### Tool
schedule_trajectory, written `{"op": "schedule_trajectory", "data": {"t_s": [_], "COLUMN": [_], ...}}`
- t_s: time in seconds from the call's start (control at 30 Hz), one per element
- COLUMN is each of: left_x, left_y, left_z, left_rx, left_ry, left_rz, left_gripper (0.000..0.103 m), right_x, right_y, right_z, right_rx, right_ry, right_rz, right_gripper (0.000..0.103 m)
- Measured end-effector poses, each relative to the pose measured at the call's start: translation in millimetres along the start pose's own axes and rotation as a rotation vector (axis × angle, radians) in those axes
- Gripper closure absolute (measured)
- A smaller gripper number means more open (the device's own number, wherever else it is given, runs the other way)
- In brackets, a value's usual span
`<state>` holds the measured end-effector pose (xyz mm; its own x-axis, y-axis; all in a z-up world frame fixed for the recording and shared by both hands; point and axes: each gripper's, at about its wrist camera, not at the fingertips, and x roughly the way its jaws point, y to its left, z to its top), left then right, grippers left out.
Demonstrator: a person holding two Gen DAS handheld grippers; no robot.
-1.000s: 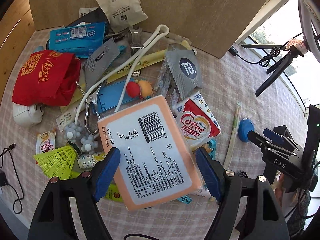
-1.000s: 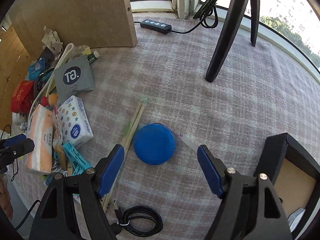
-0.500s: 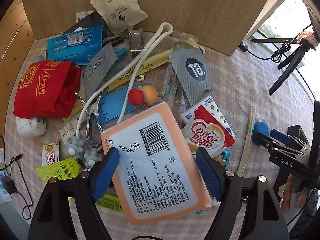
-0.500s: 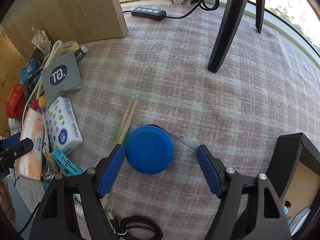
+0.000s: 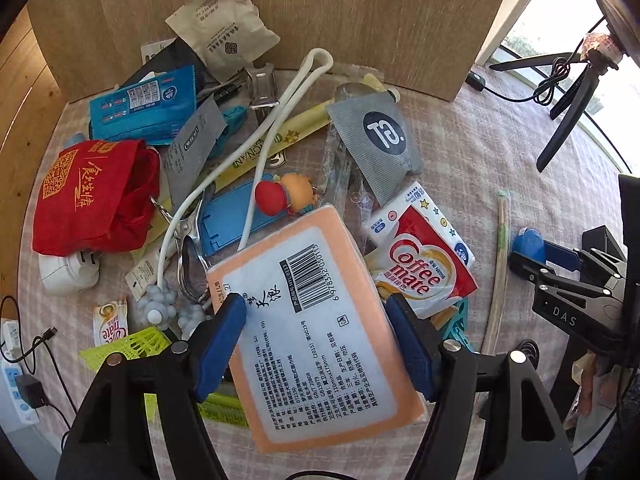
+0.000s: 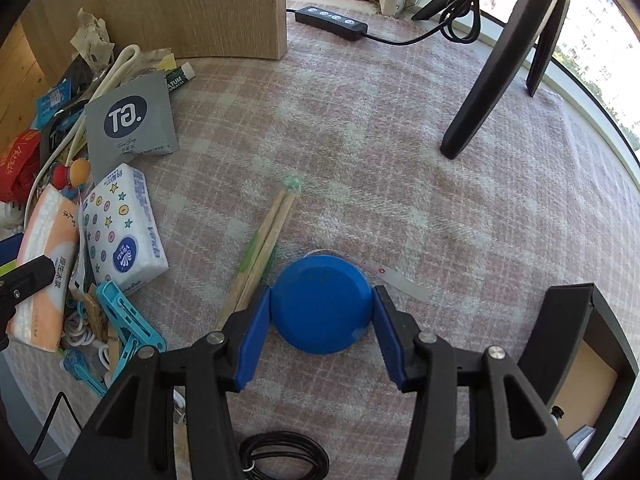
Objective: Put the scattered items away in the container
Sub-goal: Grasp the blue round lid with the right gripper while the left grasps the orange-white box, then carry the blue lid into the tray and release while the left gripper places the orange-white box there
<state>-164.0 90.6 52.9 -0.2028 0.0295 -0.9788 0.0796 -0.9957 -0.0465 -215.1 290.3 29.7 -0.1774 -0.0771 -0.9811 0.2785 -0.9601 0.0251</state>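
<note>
- Tongs of the left hand [image 5: 316, 344], pointing steeply down at the worktop [image 6: 360, 140]: blue pads lie along both long edges of an orange tissue pack [image 5: 316, 320], label side up, and the jaws are closing on it; the pads look to be touching its edges.
- Tongs of the right hand [image 6: 322, 330], likewise pointing down: a blue round tape measure [image 6: 322, 304] lies flat on the checked cloth between the pads, one pad at each side of its rim, and the jaws are closing on it. Its white tape end sticks out toward the right.
- Chopsticks [image 6: 264, 248], wrapped as a pair, lie just left of the tape measure, slanting away from the tongs.
- Black container [image 6: 588, 360], open-topped, stands at the right edge of the right wrist view, apart from the tape measure; its brown floor shows, with a few small items at the near corner, too cut off to tell.
- Coffee-mate sachet [image 5: 424, 264] lies on a white tissue pack [image 6: 128, 236] with stars, touching the right side of the orange pack.
- Grey GT pouch [image 5: 380, 140] lies farther out, beyond the white pack.
- Red cloth bag [image 5: 92, 196] lies at the left of the heap, with a blue wipes packet [image 5: 144, 108] beyond it.
- Wooden board [image 5: 300, 12] stands upright behind the heap.
</note>
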Motion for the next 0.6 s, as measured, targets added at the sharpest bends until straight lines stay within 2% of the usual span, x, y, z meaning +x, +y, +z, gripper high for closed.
{"op": "schedule_trajectory", "data": {"t_s": [0.1, 0.17, 0.2, 0.27, 0.3, 0.37, 0.43, 0.57, 0.6], "left_x": [-9, -13, -13, -8, -4, 3, 11, 32, 34], "left_y": [0, 3, 5, 9, 11, 15, 25, 43, 46], "left_z": [-4, -6, -7, -7, -7, -9, -11, -16, -18], "left_rx": [0.022, 0.023, 0.019, 0.003, -0.004, -0.012, -0.043, -0.112, -0.128], "left_ry": [-0.014, -0.017, -0.019, 0.004, 0.024, 0.042, 0.075, 0.17, 0.174], "left_rz": [-0.018, -0.043, -0.05, -0.048, -0.055, -0.033, -0.029, -0.113, -0.131], "left_gripper": [0.057, 0.061, 0.059, 0.037, 0.02, 0.018, 0.012, 0.012, 0.016], "right_x": [-5, -8, -9, -9, -9, -9, -9, -9, -9], "right_y": [-8, -12, -12, -11, -10, -8, -5, -1, -1], "right_z": [-4, -7, -8, -11, -12, -13, -14, -15, -15], "right_rx": [0.033, 0.043, 0.04, 0.033, 0.03, 0.025, 0.022, 0.014, 0.013], "right_ry": [-0.006, -0.011, -0.005, -0.002, -0.002, 0.001, 0.002, 0.002, 0.001], "right_rz": [0.032, 0.042, 0.05, 0.046, 0.04, 0.039, 0.038, 0.034, 0.033], "right_gripper": [0.054, 0.054, 0.054, 0.054, 0.054, 0.054, 0.054, 0.054, 0.054]}}
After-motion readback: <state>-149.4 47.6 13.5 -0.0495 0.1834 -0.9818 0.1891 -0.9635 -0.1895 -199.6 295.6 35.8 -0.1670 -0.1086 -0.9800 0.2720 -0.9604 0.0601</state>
